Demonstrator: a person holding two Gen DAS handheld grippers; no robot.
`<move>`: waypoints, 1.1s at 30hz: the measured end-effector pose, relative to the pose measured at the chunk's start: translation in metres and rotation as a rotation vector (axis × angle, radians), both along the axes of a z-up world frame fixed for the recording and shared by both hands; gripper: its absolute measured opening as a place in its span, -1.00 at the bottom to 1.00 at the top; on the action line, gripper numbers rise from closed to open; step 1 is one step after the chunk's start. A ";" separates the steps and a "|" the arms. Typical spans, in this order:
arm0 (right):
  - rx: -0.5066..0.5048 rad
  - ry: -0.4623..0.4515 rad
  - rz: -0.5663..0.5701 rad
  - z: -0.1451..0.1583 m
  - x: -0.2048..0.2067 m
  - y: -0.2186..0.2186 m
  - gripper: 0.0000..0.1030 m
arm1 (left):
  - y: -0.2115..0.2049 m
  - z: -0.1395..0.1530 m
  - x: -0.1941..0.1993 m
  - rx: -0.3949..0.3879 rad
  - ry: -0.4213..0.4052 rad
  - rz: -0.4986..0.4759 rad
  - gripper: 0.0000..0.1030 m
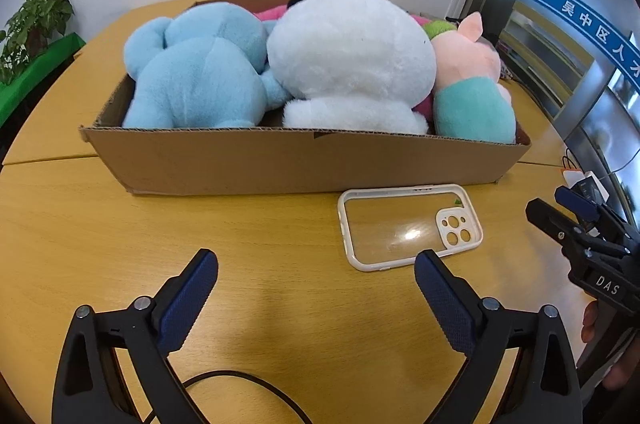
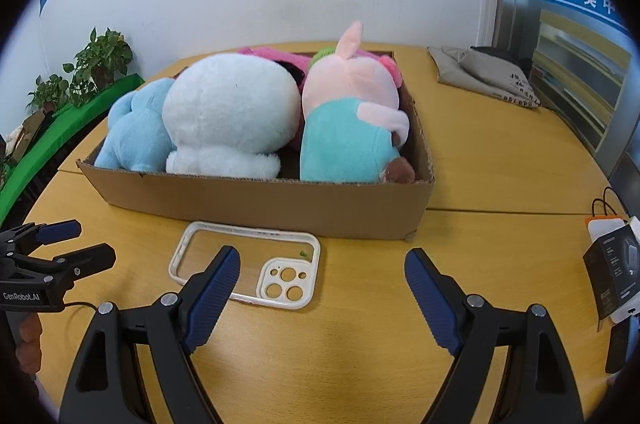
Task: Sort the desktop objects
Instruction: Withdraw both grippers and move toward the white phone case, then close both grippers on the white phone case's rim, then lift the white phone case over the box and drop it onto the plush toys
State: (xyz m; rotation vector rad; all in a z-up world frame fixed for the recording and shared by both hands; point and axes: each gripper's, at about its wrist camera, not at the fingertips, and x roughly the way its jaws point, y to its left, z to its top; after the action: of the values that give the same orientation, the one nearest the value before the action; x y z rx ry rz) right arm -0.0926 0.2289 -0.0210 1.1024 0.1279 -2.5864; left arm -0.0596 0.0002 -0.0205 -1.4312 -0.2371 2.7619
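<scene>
left gripper (image 1: 316,274) agape, right gripper (image 2: 322,272) agape

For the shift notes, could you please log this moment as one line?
left gripper: open, empty | right gripper: open, empty | clear white-rimmed phone case: flat on yellow wooden table, before brown cardboard box of plush toys

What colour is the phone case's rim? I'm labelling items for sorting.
Cream-white, around a clear back: the phone case shows best in the right wrist view.

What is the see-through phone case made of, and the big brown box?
The phone case looks like plastic: clear, glossy back showing the table through it, with a light glare, and a cream rim, possibly rubbery. The box looks like corrugated cardboard: matte brown, with a wavy layer showing along its cut top edge.
</scene>
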 end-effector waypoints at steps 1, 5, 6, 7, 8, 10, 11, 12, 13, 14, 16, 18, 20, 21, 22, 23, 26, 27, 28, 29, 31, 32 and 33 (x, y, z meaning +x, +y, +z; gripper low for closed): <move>0.006 -0.017 0.002 -0.006 -0.003 0.000 0.64 | 0.001 -0.003 -0.003 0.003 -0.008 -0.006 0.86; 0.032 -0.077 0.004 -0.029 -0.012 -0.002 0.64 | 0.005 -0.020 -0.019 0.038 -0.063 -0.023 0.68; 0.032 -0.093 0.004 -0.035 -0.015 -0.002 0.64 | 0.006 -0.025 -0.023 0.044 -0.081 -0.021 0.64; 0.035 -0.109 0.001 -0.041 -0.018 -0.003 0.64 | 0.007 -0.030 -0.027 0.049 -0.099 -0.018 0.55; 0.043 -0.121 -0.004 -0.046 -0.021 -0.004 0.64 | 0.009 -0.034 -0.030 0.051 -0.112 -0.017 0.44; 0.058 -0.141 -0.013 -0.055 -0.027 -0.006 0.60 | 0.012 -0.041 -0.037 0.048 -0.133 -0.020 0.20; 0.060 -0.151 -0.013 -0.058 -0.029 -0.008 0.56 | 0.014 -0.045 -0.039 0.046 -0.143 -0.021 0.04; 0.061 -0.161 -0.013 -0.061 -0.032 -0.010 0.54 | 0.015 -0.047 -0.042 0.041 -0.147 -0.021 -0.04; 0.063 -0.172 -0.013 -0.064 -0.034 -0.011 0.52 | 0.017 -0.048 -0.044 0.033 -0.146 -0.022 -0.10; 0.063 -0.185 -0.008 -0.067 -0.036 -0.013 0.38 | 0.019 -0.049 -0.046 0.024 -0.144 -0.023 -0.20; 0.070 -0.199 0.003 -0.071 -0.039 -0.017 0.15 | 0.022 -0.050 -0.050 0.018 -0.146 -0.025 -0.50; 0.077 -0.194 0.011 -0.071 -0.039 -0.020 -0.03 | 0.023 -0.050 -0.052 0.022 -0.148 -0.027 -0.70; 0.060 -0.198 0.026 -0.071 -0.039 -0.021 -0.35 | 0.025 -0.050 -0.051 0.030 -0.147 -0.031 -0.86; 0.050 -0.202 0.035 -0.071 -0.038 -0.022 -0.57 | 0.026 -0.050 -0.051 0.033 -0.146 -0.032 -0.86; 0.040 -0.207 0.044 -0.070 -0.037 -0.022 -0.67 | 0.027 -0.050 -0.050 0.033 -0.144 -0.033 -0.86; 0.029 -0.211 0.053 -0.070 -0.036 -0.023 -0.77 | 0.027 -0.050 -0.048 0.029 -0.141 -0.031 -0.86; 0.038 -0.203 0.059 -0.070 -0.030 -0.026 -0.77 | 0.024 -0.049 -0.042 0.027 -0.139 -0.018 -0.89; 0.029 -0.203 0.065 -0.070 -0.027 -0.027 -0.79 | 0.022 -0.049 -0.040 0.025 -0.140 -0.011 -0.89; 0.024 -0.201 0.074 -0.069 -0.024 -0.028 -0.80 | 0.019 -0.047 -0.036 0.028 -0.141 -0.003 -0.90; 0.022 -0.197 0.083 -0.067 -0.022 -0.030 -0.81 | 0.016 -0.045 -0.033 0.038 -0.140 0.002 -0.90; 0.016 -0.190 0.101 -0.063 -0.017 -0.033 -0.81 | 0.011 -0.036 -0.025 0.039 -0.127 0.010 -0.90; 0.008 -0.178 0.110 -0.058 -0.013 -0.035 -0.82 | 0.009 -0.030 -0.021 0.036 -0.118 0.013 -0.90; 0.001 -0.163 0.115 -0.053 -0.010 -0.036 -0.82 | 0.007 -0.022 -0.016 0.033 -0.103 0.017 -0.90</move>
State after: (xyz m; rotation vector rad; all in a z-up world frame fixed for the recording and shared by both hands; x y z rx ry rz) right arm -0.1025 0.1926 -0.0737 1.2617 0.1495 -2.3853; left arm -0.0758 0.0073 -0.0421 -1.5724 -0.2975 2.6871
